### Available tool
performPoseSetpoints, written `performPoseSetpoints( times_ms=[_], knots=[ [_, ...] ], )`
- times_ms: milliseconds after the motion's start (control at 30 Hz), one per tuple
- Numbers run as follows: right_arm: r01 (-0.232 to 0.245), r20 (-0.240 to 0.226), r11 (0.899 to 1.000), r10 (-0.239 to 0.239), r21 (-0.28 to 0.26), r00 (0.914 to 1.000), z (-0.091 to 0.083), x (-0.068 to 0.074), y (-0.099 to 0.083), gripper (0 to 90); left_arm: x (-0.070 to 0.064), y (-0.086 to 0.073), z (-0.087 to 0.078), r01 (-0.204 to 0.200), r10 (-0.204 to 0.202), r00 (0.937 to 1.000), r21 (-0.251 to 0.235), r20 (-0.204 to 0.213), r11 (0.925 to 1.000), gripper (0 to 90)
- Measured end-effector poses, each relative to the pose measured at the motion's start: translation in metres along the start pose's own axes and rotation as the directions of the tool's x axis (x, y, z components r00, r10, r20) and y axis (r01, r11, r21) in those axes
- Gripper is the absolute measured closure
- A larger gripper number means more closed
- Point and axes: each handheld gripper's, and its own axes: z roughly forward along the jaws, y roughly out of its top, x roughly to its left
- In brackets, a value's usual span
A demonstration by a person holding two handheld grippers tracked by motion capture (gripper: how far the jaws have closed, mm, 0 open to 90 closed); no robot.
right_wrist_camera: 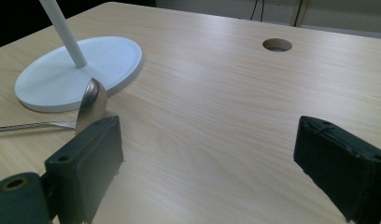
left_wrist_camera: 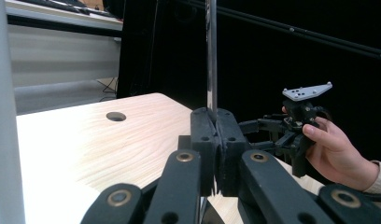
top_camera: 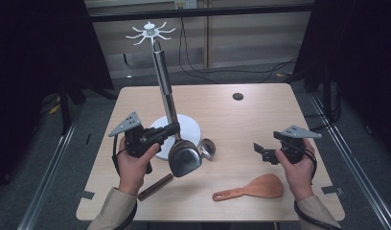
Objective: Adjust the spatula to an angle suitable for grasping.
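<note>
Left gripper [top_camera: 170, 129] clamped on metal spatula [top_camera: 184, 160] handle — long axis upright, tip just below rack hooks [top_camera: 150, 32]. Right gripper [top_camera: 261, 151] wide, idle.

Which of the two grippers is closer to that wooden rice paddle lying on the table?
The right. The right gripper hovers open just above and behind the wooden paddle; the left gripper is farther off across the table, shut on a metal ladle.

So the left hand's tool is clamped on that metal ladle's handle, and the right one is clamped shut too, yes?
Not quite. The left gripper is clamped on the ladle, but the right gripper is open: the right gripper view shows its fingers wide apart with bare table between them.
</note>
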Motion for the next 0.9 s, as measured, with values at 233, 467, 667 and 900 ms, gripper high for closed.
performPoseSetpoints(
  times_ms=[233,467,667,900],
  knots=[
    [-0.005,-0.004,1.000,0.005,-0.003,1.0000,0.000,0.001,0.000,7.5,0.005,-0.002,-0.001,0.020,-0.020,0.9997,-0.011,-0.016,0.9997,88.3],
    [-0.005,-0.005,1.000,0.005,-0.003,1.0000,0.000,0.000,0.000,7.5,0.014,-0.003,0.001,0.034,-0.035,0.9987,-0.016,-0.036,0.9993,88.3],
    [-0.001,-0.004,1.000,0.001,0.002,1.0000,0.000,-0.001,-0.001,7.5,0.024,-0.007,0.006,0.027,-0.028,0.9980,-0.011,-0.057,0.9996,88.0],
    [-0.003,-0.005,1.000,0.003,0.001,1.0000,-0.001,-0.002,-0.001,7.5,0.034,-0.011,0.012,0.025,-0.026,0.9966,-0.019,-0.078,0.9995,86.5]
  ],
)
